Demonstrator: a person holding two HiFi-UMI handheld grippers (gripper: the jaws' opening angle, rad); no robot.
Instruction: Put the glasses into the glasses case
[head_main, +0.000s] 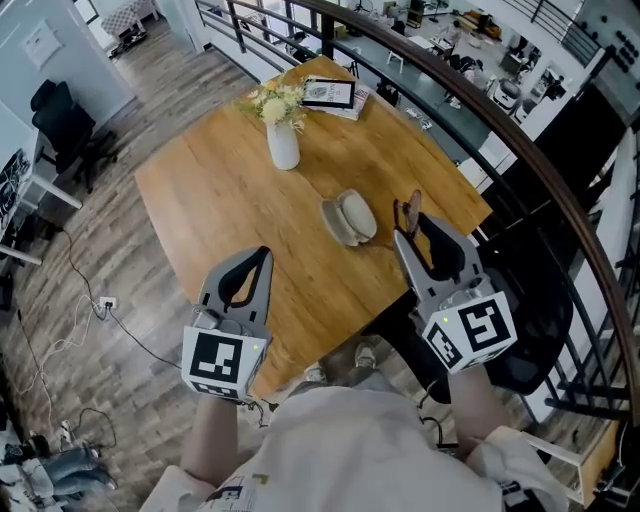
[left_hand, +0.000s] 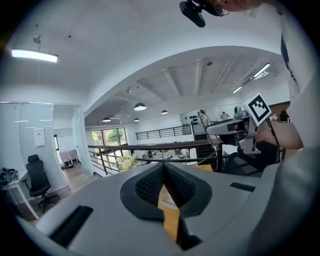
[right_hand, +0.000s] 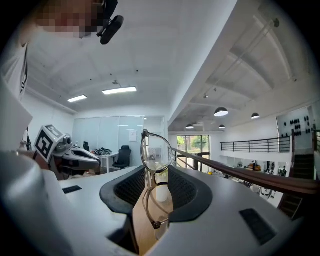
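Observation:
The glasses case (head_main: 350, 218) lies open on the wooden table (head_main: 230, 190), a pale oval shell near the right edge. The glasses (head_main: 408, 213) have a thin clear frame and stand upright in my right gripper (head_main: 405, 236), which is shut on them just right of the case. In the right gripper view the glasses (right_hand: 156, 155) rise between the dark pads (right_hand: 187, 192) of that gripper (right_hand: 156, 174). My left gripper (head_main: 262, 254) hovers over the table's near edge, left of the case. Seen in its own view, the left gripper (left_hand: 163, 169) is shut with nothing in it.
A white vase of flowers (head_main: 282, 130) stands mid-table, with a framed picture on a book (head_main: 331, 95) at the far corner. A dark railing (head_main: 520, 150) curves close along the table's right side. An office chair (head_main: 60, 125) stands on the floor at left.

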